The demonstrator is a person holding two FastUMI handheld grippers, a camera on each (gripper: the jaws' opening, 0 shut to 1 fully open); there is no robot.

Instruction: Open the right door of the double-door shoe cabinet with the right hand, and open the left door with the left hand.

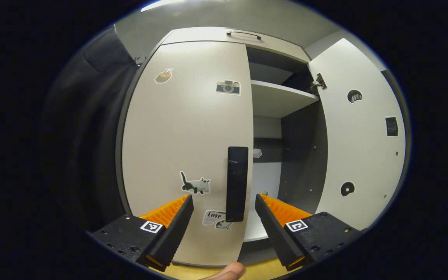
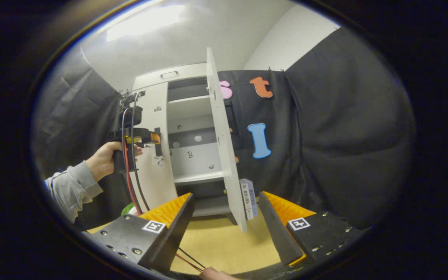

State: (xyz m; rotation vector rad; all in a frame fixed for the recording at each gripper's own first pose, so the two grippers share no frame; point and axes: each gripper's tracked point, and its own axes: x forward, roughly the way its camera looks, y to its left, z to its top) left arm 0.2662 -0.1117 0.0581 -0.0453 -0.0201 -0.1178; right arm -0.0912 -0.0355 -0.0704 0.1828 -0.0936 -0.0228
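Observation:
The white shoe cabinet's left door (image 1: 185, 128) is closed and carries several stickers. Its black vertical handle (image 1: 236, 182) stands just ahead of my left gripper (image 1: 224, 200), which is open with the handle showing in the gap between the fingers. The right door (image 1: 358, 132) is swung wide open, baring the shelves (image 1: 278, 97). In the right gripper view the open right door (image 2: 224, 147) is edge-on, a short way ahead of my right gripper (image 2: 224, 202), open and empty. There the left gripper (image 2: 148, 137) is held by a hand (image 2: 105, 157) at the left door's handle (image 2: 158, 142).
Books (image 2: 248, 198) stand upright beside the cabinet behind the open door. A wooden surface (image 2: 216, 241) lies under the cabinet. Red and black cables (image 2: 130, 182) hang from the left gripper. Black cloth (image 2: 336, 147) closes off the right side.

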